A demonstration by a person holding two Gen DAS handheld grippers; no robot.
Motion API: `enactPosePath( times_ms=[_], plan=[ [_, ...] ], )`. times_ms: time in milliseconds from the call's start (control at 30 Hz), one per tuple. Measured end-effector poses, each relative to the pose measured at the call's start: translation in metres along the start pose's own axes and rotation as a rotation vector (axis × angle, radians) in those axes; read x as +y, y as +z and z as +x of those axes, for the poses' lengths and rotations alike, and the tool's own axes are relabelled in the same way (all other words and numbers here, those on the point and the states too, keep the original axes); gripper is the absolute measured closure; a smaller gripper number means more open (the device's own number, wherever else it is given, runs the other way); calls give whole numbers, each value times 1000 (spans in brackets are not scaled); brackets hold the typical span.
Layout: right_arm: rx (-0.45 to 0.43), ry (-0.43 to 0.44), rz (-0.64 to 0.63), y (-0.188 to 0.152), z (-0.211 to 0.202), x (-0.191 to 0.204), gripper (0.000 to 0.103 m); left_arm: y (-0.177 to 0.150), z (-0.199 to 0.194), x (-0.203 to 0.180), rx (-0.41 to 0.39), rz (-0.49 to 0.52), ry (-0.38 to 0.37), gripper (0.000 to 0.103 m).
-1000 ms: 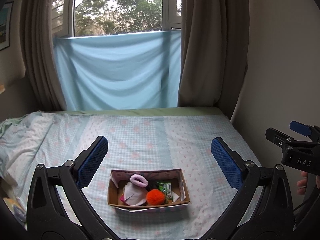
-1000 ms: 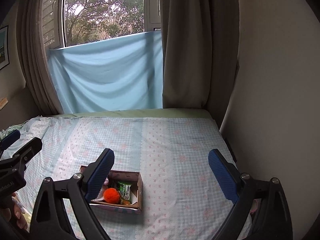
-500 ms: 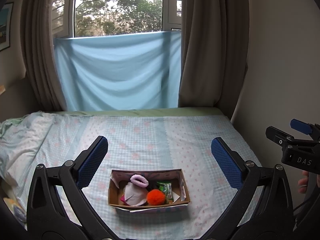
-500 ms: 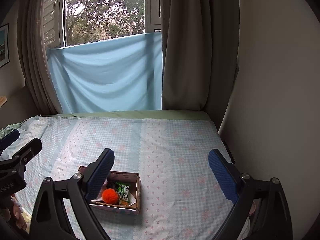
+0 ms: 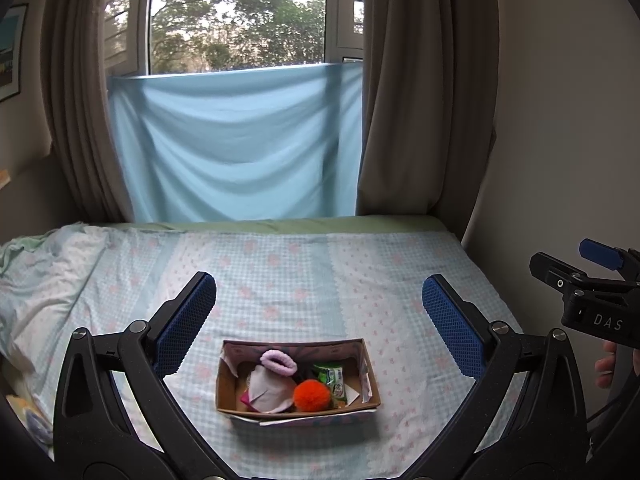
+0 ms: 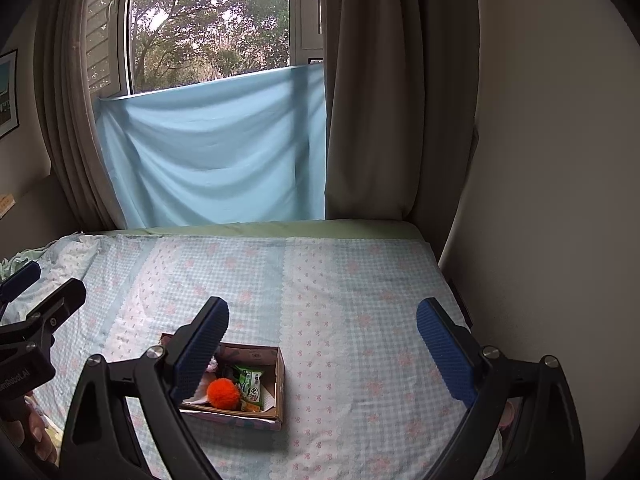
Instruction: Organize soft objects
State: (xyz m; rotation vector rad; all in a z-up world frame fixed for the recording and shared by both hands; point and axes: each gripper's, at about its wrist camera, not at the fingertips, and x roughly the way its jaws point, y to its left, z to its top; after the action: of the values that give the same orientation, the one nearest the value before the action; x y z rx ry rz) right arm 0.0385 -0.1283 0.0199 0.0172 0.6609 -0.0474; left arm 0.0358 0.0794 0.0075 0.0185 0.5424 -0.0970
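Daylight comes through a window (image 5: 236, 16) at the far side of the room, its lower part covered by a pale blue cloth (image 5: 236, 160) hung between brown curtains (image 5: 424, 92); below it lies a bed (image 5: 304, 272) under a light checked sheet with pink marks, rumpled at the far left; a plain wall (image 6: 560, 160) runs along the right.

Near the front of the bed sits a small open box (image 5: 298, 410); inside it lie an orange pompom (image 5: 312, 395), a pink scrunchie (image 5: 279, 361) toward the far wall of the box, a pale cloth piece (image 5: 266, 394) left of the pompom, and a green packet (image 5: 333, 378) on the right; all sit close together, the pompom touching the cloth piece and the packet.

Left tongs (image 5: 320, 316) hang above the bed with the blue pads spread wide, holding nothing, the box lying between them in the left wrist view; right tongs (image 6: 322, 346) are likewise spread wide and hold nothing, with the box behind the left pad in the right wrist view, partly hidden by it; each set of tongs shows at the edge of the other's view, with fingers (image 5: 606, 364) of a hand behind the right one.
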Motion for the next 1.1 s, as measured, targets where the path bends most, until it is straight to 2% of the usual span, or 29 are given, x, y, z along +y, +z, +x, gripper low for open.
enactPosePath(
  times_ms=[600,833,1100],
  plan=[
    [4,5,-10,5,1,0,9,0,2,6,-2,-10,0,0],
    [2,8,-15,6,2,2,9,1,5,3,0,9,26,0],
    [2,6,-9,6,3,1,9,1,2,-1,-32,32,50,0]
  ],
)
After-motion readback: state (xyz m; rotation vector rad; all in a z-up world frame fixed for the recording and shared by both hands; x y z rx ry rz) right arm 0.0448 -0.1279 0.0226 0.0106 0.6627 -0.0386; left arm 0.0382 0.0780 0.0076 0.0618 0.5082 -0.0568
